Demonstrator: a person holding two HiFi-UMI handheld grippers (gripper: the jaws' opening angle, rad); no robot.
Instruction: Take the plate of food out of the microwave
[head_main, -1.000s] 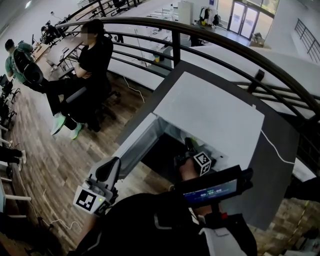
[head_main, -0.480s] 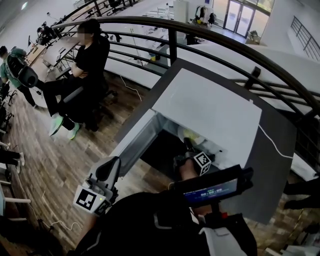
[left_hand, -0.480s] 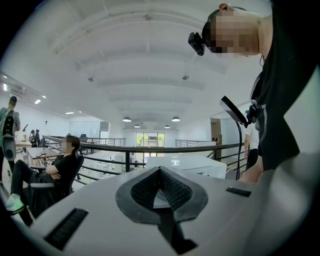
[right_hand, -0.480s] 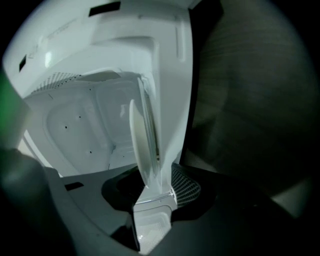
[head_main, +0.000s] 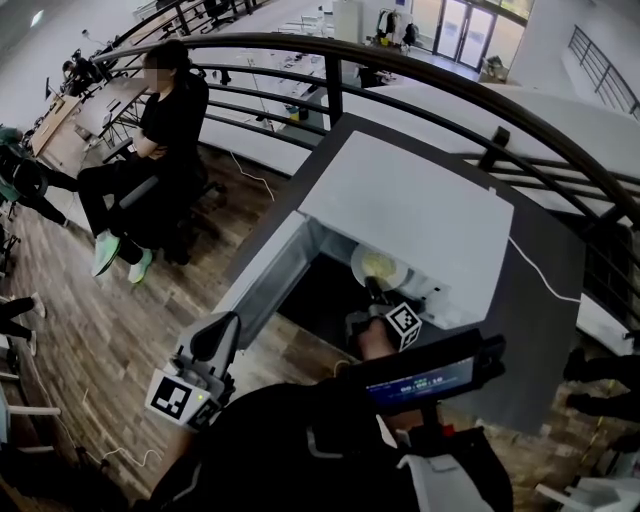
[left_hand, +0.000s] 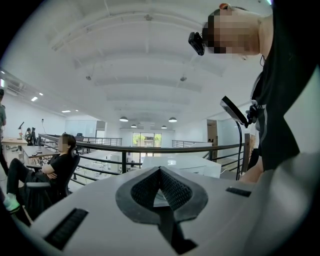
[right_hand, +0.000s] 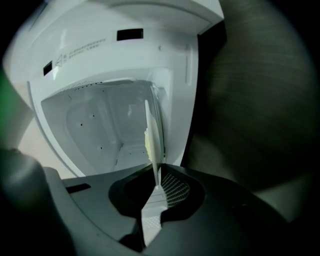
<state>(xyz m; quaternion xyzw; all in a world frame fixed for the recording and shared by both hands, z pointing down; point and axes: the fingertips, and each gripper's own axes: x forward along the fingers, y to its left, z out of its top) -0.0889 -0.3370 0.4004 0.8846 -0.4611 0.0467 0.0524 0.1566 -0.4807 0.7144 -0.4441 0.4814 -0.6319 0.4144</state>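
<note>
A white microwave (head_main: 400, 205) stands on a dark table, its door (head_main: 262, 282) swung open to the left. A white plate (head_main: 382, 268) with pale yellow food sits at the mouth of the cavity. My right gripper (head_main: 373, 291) reaches into the opening; its jaws have just been closing and now pinch the plate's near rim. In the right gripper view the plate (right_hand: 153, 135) shows edge-on, its rim between the pads of the right gripper (right_hand: 158, 186), with the white cavity (right_hand: 100, 125) behind. My left gripper (head_main: 224, 326) hangs at the lower left, away from the microwave, and is shut (left_hand: 160, 171) on nothing.
The dark table (head_main: 545, 310) runs on to the right of the microwave, with a white cable (head_main: 545, 290) across it. A curved black railing (head_main: 400, 70) borders the far side. A person (head_main: 165, 130) sits on a chair at the left on wooden floor.
The plate, hidden a second ago, now shows at the microwave's mouth. The right gripper's jaws have closed on its rim. The left gripper has stayed where it was.
</note>
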